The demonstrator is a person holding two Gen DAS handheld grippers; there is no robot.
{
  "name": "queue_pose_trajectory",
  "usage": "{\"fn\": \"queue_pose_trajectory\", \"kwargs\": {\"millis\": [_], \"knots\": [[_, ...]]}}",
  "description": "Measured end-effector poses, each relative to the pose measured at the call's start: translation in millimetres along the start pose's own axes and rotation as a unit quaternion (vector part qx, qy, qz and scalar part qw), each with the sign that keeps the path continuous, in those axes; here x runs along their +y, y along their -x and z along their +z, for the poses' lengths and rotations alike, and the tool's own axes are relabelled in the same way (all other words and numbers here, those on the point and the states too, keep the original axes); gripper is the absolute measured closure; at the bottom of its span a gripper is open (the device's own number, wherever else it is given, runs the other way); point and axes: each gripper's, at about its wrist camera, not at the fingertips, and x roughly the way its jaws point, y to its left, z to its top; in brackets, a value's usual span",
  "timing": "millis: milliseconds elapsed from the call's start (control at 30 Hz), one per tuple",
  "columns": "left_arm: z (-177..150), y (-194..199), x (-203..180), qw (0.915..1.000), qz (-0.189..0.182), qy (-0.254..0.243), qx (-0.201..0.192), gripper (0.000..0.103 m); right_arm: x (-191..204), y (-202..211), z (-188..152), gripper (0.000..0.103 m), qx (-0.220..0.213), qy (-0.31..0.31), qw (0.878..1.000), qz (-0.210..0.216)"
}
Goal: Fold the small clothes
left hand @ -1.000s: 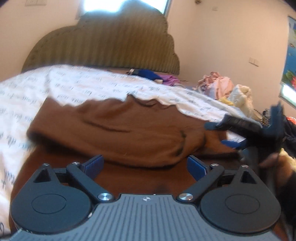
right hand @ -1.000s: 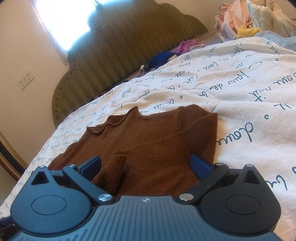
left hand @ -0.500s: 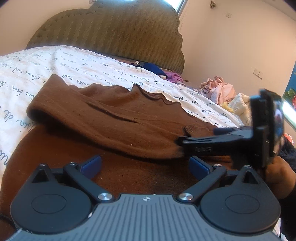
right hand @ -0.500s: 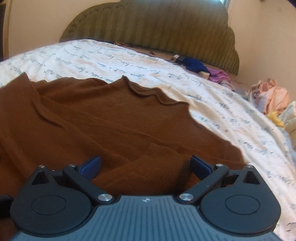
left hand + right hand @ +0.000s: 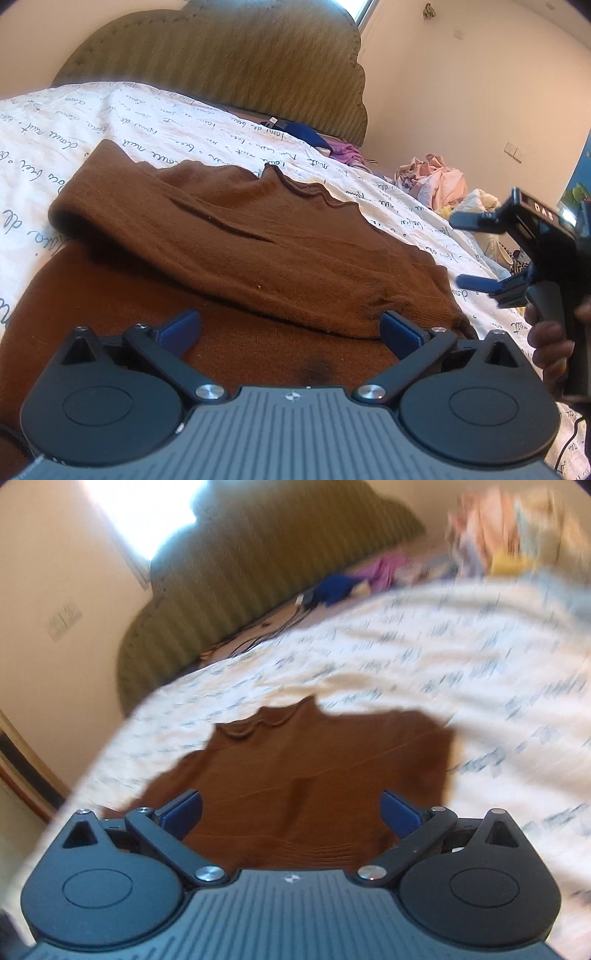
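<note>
brown sweater (image 5: 236,258) center on script-print bedsheet (image 5: 147,122) | right gripper (image 5: 469,251) at 3 o'clock reads "DAS", fingers spread | left gripper (image 5: 290,326) fingers spread, empty | green headboard (image 5: 221,51) 12 o'clock

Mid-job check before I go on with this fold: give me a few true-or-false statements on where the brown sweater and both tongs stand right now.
1. The brown sweater lies on a white bedspread printed with script. True.
2. The left tongs are shut on the sweater. False: their jaws stand wide open with nothing gripped.
3. One side of the sweater is folded over its body. True: a doubled layer lies across the middle in the left wrist view.
4. The right tongs are clamped on a sleeve. False: they are open and hang beside the sweater's edge.
5. The sweater lies on the pink clothes pile. False: that pile sits beyond the bed's far side.
</note>
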Motion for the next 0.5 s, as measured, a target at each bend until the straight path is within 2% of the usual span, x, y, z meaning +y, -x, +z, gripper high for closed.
{"fn": "queue_pose_trajectory", "kwargs": {"millis": [67,167,200,267,433,500], "knots": [[0.0,0.0,0.0,1.0,0.0,0.0,0.0,0.001,-8.8,-15.3,5.3,0.0,0.033,-0.038,0.998,0.022],[0.0,0.1,0.1,1.0,0.0,0.0,0.0,0.001,-12.4,-25.3,3.4,0.0,0.04,-0.049,0.998,0.018],[0.0,0.0,0.0,1.0,0.0,0.0,0.0,0.001,-10.9,-28.8,2.0,0.001,0.047,-0.047,0.998,0.015],[0.0,0.2,0.1,1.0,-0.001,0.001,0.0,0.001,-6.7,-30.4,0.8,0.009,0.049,-0.023,0.998,-0.016],[-0.4,-0.8,0.1,1.0,-0.003,0.002,0.002,0.001,-14.5,-23.3,-7.1,0.009,0.065,0.011,0.997,-0.051],[-0.4,-1.3,-0.1,1.0,-0.002,0.002,0.003,0.001,-18.4,-24.7,-11.7,0.01,0.075,0.015,0.996,-0.049]]}}
